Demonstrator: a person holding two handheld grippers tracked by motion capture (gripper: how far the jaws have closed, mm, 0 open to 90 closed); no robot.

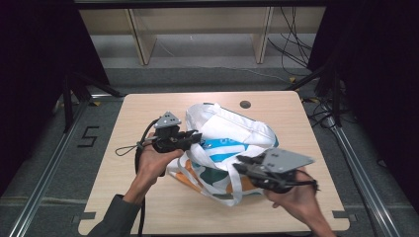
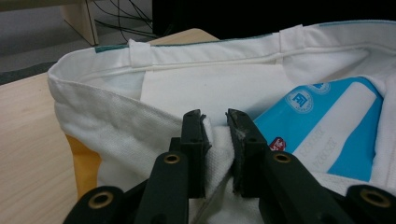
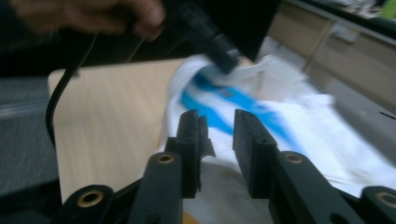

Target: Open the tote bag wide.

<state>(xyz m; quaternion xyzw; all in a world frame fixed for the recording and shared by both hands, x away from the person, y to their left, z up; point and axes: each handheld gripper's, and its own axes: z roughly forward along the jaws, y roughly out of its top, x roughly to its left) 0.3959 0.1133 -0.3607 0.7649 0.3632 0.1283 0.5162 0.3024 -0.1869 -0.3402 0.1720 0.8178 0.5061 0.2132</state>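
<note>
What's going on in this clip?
A person at a wooden table works on a white tote bag with a hand-held gripper in each hand. The left gripper pinches a fold of the bag's near rim, holding the mouth open; a blue package lies inside. The right gripper hovers over the bag's other side with nothing between its jaws, though that view is blurred.
</note>
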